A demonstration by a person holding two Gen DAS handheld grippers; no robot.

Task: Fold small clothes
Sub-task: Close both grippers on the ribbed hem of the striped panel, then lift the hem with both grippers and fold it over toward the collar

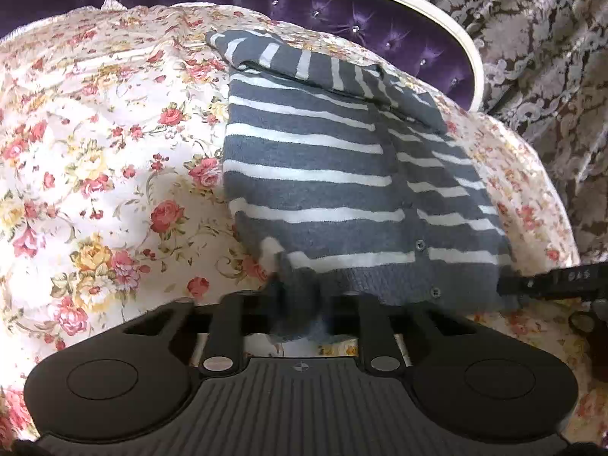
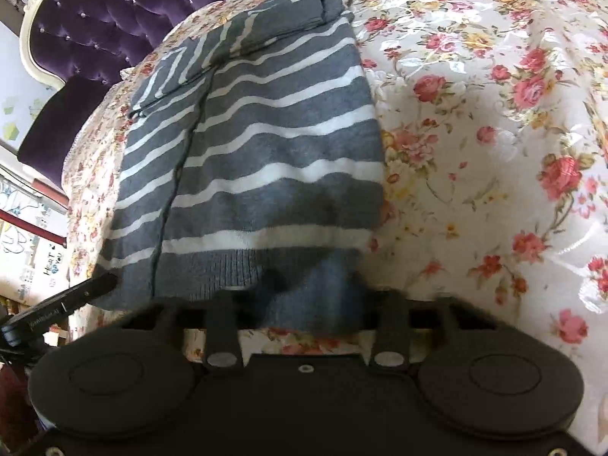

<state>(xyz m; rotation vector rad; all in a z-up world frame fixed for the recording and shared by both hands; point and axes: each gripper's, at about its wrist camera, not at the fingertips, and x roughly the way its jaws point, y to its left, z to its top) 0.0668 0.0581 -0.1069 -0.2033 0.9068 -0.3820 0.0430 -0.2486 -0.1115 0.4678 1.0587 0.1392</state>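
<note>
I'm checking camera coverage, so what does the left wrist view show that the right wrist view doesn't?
Only the left wrist view shows the cardigan's buttons and the patterned grey curtain. Only the right wrist view shows the pale wall with stickers. Both show the striped cardigan on the floral sheet, the purple headboard, and hem fabric between each gripper's jaws.

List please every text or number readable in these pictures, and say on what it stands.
"HEART" and "YOU": on the white poster at the left edge.
Pale lettering along the other tongs: blurred, unreadable.
Pale digits on the other tongs: too blurred to read.
</note>
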